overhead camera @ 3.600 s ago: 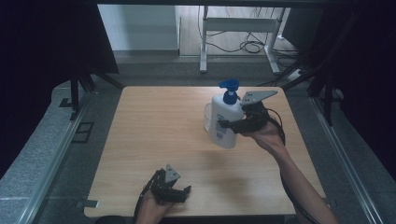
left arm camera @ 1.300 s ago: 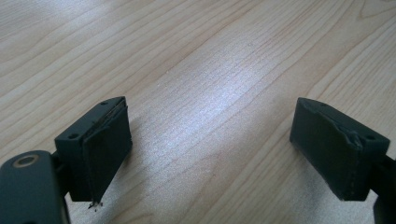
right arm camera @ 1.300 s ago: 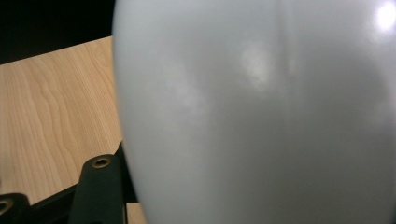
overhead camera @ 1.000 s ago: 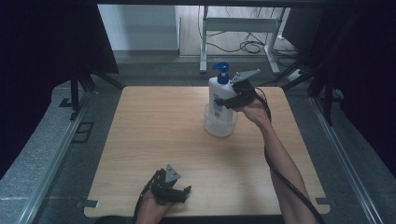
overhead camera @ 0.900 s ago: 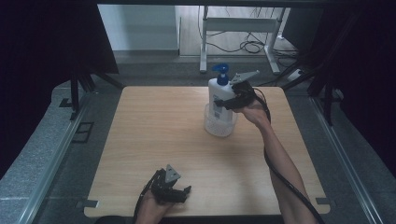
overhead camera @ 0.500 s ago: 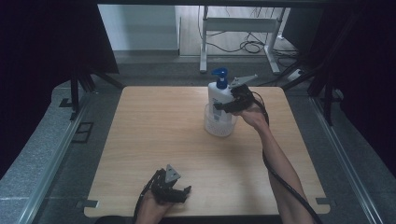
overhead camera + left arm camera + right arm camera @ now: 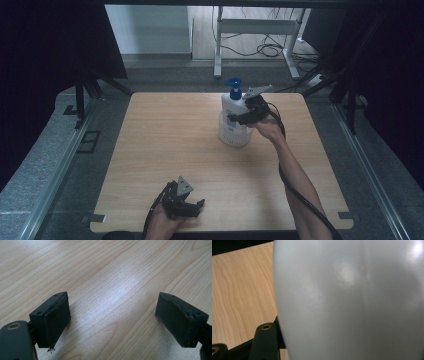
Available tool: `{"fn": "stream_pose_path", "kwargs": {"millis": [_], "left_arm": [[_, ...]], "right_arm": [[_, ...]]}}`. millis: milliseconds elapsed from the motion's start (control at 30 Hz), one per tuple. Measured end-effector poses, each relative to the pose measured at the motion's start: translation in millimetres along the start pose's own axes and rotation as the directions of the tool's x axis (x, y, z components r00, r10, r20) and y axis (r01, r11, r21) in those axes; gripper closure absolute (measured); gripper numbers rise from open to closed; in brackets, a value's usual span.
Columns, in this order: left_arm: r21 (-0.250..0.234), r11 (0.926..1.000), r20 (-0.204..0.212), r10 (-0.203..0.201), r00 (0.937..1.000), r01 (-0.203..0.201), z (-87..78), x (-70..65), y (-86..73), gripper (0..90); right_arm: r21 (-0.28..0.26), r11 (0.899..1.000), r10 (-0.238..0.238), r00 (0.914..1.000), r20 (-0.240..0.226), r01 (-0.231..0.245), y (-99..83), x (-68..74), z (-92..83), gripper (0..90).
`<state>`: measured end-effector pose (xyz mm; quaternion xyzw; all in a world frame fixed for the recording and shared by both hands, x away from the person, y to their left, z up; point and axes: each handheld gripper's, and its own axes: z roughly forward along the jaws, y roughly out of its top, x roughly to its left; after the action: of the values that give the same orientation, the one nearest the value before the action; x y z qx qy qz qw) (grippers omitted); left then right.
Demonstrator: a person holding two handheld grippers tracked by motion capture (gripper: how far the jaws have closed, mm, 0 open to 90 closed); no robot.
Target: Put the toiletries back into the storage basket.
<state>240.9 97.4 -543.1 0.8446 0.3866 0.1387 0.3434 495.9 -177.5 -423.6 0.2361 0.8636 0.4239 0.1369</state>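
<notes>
A white pump bottle [image 7: 231, 132] with a blue pump head [image 7: 233, 85] stands upright at the back right of the wooden table [image 7: 170, 135]. My right gripper [image 7: 240, 119] is shut on its upper body from the right. In the right gripper view the bottle's white wall [image 7: 352, 300] sits right against the camera, with one black jaw showing at the lower left. My left gripper [image 7: 196, 207] rests near the table's front edge. It is open, and in the left gripper view its gap [image 7: 112, 320] holds nothing but bare wood.
Beyond the table's far edge stands a white desk frame [image 7: 250, 27], with cables [image 7: 265, 47] on the floor. Dark curtains [image 7: 50, 45] hang on both sides. The right gripper's cable [image 7: 295, 190] trails along the forearm.
The right gripper has carried the tilted bottle toward the back of the table, turned it upright and lowered it slightly. The left gripper has not moved.
</notes>
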Motion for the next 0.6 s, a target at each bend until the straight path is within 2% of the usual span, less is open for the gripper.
{"fn": "stream_pose_path", "kwargs": {"millis": [467,600], "left_arm": [[0.000,1.0000,0.000,-0.003,1.0000,0.003,0.0,-0.3,-0.1,12.0],[0.000,1.0000,0.001,0.001,1.0000,-0.001,0.0,-0.1,0.0,12.0]], "right_arm": [[-0.009,1.000,0.015,0.9999,-0.008,-0.015,-9.9,-3.1,2.7,37.2],[-0.020,0.999,0.037,0.9993,-0.001,-0.037,-14.2,-5.0,-0.9,36.8]]}}
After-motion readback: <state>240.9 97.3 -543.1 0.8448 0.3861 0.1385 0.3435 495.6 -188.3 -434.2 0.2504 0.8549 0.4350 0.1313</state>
